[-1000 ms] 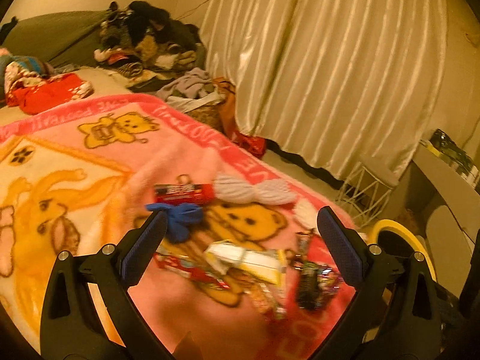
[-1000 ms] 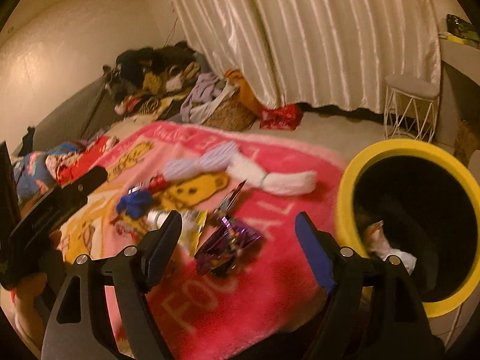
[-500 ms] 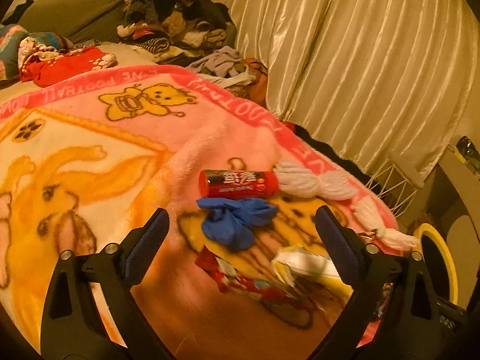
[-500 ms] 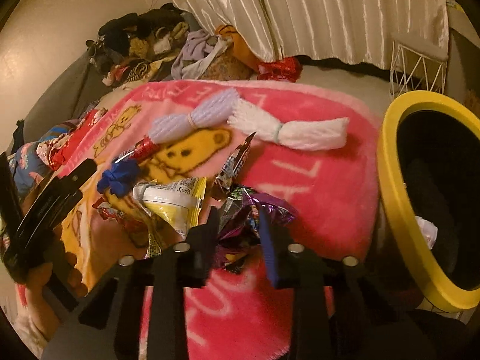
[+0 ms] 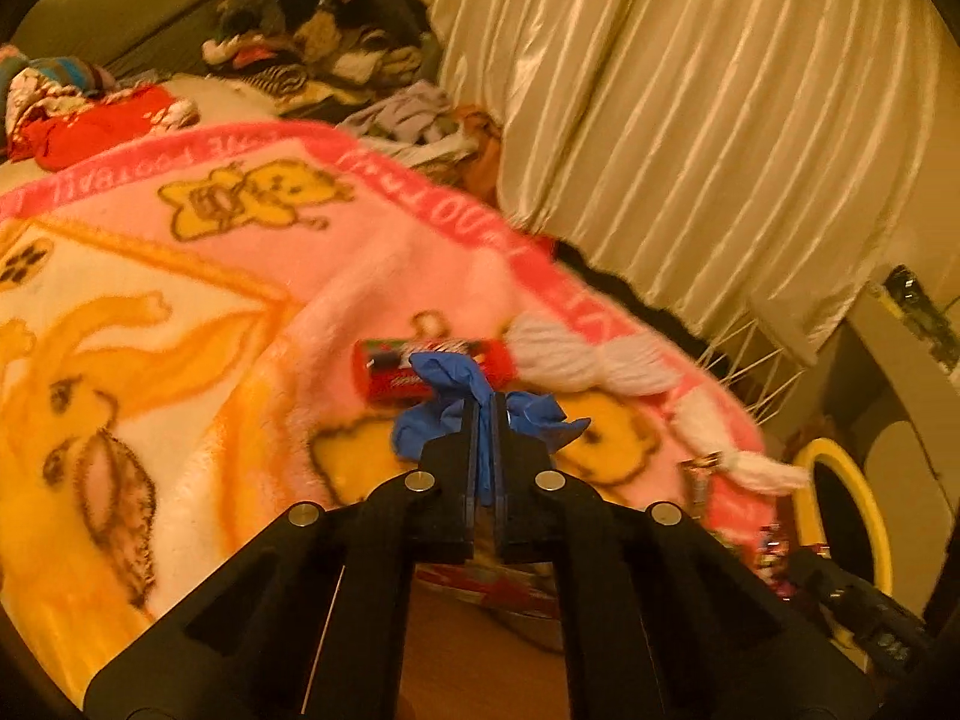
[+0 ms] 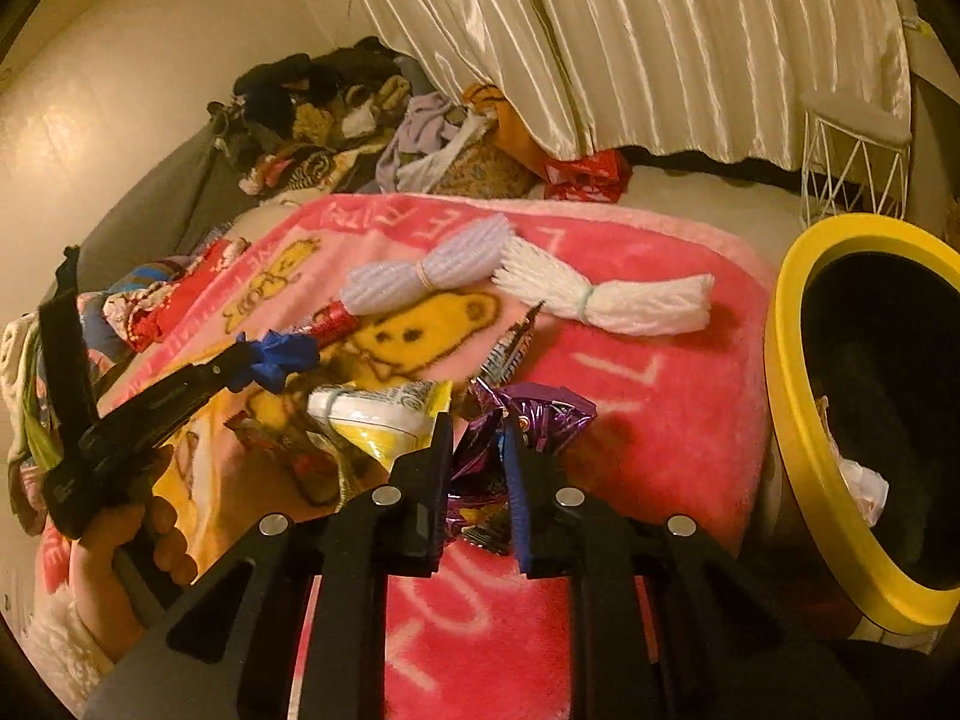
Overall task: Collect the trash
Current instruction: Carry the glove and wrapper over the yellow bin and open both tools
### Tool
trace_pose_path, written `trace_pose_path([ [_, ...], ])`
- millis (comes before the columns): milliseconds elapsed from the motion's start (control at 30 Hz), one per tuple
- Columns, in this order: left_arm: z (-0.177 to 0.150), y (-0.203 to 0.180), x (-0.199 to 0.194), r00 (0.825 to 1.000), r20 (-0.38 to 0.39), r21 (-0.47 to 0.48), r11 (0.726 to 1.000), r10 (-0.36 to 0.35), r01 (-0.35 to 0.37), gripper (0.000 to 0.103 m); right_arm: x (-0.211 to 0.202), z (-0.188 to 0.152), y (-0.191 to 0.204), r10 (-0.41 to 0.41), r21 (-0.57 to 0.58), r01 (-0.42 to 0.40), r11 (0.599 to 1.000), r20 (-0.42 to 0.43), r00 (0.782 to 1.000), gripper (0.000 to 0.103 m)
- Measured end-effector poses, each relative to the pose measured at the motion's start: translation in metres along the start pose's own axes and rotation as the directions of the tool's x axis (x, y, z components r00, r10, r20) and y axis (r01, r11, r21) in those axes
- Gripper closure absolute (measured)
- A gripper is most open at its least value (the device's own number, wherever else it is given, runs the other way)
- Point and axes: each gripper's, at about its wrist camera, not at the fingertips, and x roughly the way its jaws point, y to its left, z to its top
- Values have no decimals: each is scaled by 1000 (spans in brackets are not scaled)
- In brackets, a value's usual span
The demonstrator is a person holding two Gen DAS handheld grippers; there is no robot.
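Trash lies scattered on a pink blanket (image 6: 660, 396) spread over a bed. A crumpled blue glove (image 5: 447, 381) is pinched between the closed fingers of the left gripper (image 5: 485, 420), its folds spilling out on both sides of the tips. Just beyond those fingers a red can (image 5: 390, 372) lies on its side; its white lettering is too blurred to be read. Past the can, two yarn bundles (image 6: 636, 300) are laid end to end.

A purple foil wrapper (image 6: 528, 414) is clamped between the fingers of the right gripper (image 6: 477, 450), which have just been closing on it; the print on it cannot be made out. To the left of these fingers a yellow-and-white packet (image 6: 384, 414) is seen, with small unreadable text, and beyond the fingertips a slim silver wrapper (image 6: 510, 348) stands on edge. To the right of the fingers, beside the bed, a yellow-rimmed bin (image 6: 798, 420) stands with white crumpled paper inside.

Large letters are woven into the blanket border; "FOOTBALL" can be partly read upside down in the left view.
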Motion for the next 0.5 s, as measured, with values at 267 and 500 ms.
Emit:
trace_pose_path([
  [267,9,-22,-27,997,40,26,997,-71,70,102,-14,-1,19,32,-91,-27,996,57,998,87],
  [500,9,-37,-40,994,36,63,993,-98,96,102,-29,-1,25,61,-129,-47,991,106,992,87],
])
